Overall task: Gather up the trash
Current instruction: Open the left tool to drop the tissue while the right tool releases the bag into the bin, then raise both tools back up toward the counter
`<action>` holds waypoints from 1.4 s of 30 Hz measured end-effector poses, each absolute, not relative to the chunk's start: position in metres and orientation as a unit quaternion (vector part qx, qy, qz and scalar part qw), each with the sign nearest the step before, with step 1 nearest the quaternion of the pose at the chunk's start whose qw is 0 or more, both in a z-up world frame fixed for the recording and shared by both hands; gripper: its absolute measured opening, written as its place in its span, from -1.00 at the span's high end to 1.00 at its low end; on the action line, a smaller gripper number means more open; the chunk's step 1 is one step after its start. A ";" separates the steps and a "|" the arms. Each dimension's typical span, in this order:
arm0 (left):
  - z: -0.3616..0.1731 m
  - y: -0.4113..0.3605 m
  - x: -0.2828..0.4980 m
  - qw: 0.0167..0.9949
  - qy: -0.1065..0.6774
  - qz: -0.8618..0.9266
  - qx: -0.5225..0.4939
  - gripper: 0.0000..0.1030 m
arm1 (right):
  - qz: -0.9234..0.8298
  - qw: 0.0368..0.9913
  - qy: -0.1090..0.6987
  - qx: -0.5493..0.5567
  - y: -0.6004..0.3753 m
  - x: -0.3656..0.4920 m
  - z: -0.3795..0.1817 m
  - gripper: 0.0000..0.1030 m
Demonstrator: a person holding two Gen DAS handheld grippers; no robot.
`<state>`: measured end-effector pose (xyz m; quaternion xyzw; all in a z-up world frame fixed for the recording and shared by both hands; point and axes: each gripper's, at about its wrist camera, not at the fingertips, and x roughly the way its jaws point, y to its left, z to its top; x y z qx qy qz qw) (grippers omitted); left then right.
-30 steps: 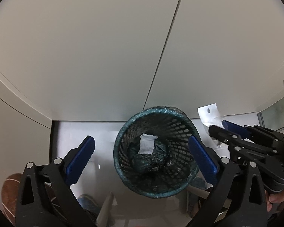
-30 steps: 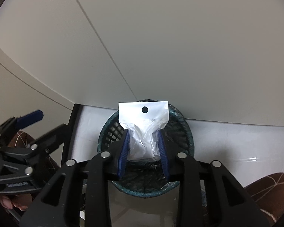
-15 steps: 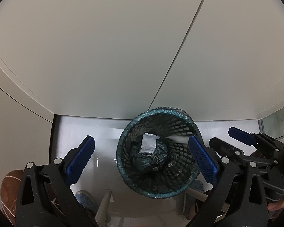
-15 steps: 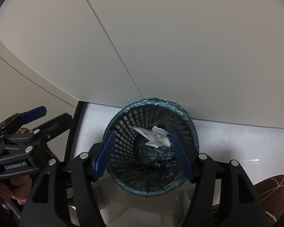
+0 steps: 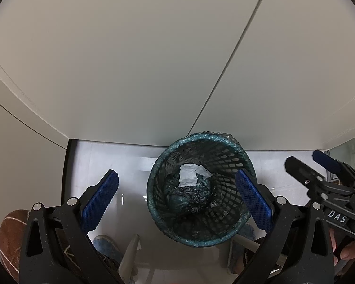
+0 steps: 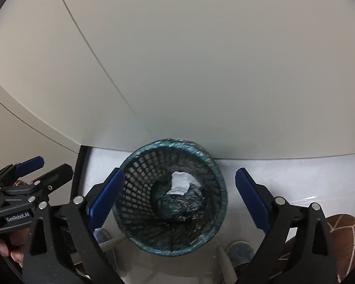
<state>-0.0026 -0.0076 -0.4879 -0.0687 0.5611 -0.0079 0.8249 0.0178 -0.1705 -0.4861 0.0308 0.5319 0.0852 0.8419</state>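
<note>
A dark mesh waste bin (image 5: 234, 151) with a teal liner stands on the white floor below a table edge; it also shows in the right wrist view (image 6: 139, 172). White trash (image 5: 189, 177) lies inside it, and shows in the right wrist view too (image 6: 181, 185). My left gripper (image 5: 177, 198) is open and empty above the bin. My right gripper (image 6: 179, 201) is open and empty, its blue pads on either side of the bin. Each gripper shows at the edge of the other's view: the right one (image 5: 319, 168) and the left one (image 6: 45, 168).
A pale table top (image 5: 153, 59) with a seam fills the upper part of both views. A brown patterned cushion (image 6: 340, 232) lies at the right, another at the left (image 5: 11, 232). Blue shoes (image 5: 106, 246) and white chair legs (image 6: 224, 262) are beside the bin.
My right gripper opened and let go of the white packet, which dropped into the bin. The right gripper then opened wider and shifted a little. The left gripper stayed open.
</note>
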 end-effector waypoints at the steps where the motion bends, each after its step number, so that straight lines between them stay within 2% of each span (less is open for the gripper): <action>1: -0.488 -0.007 -0.003 0.825 0.561 -0.008 -0.069 -0.88 | 0.079 0.844 0.529 0.027 -0.172 0.017 -0.482 -0.77; 9: -0.469 -0.012 -0.011 0.832 0.552 -0.016 -0.054 -0.88 | 0.061 0.865 0.497 0.014 -0.190 0.005 -0.438 -0.77; 17: -0.407 -0.007 -0.028 0.848 0.526 -0.013 -0.062 -0.88 | 0.064 0.887 0.456 0.036 -0.215 -0.008 -0.367 -0.77; 35: -0.184 -0.020 -0.062 0.912 0.406 -0.039 -0.046 -0.88 | 0.101 0.939 0.329 0.006 -0.231 -0.027 -0.180 -0.77; 42: -0.110 -0.031 -0.047 0.929 0.368 -0.030 -0.032 -0.89 | 0.112 0.948 0.298 -0.006 -0.236 -0.015 -0.109 -0.77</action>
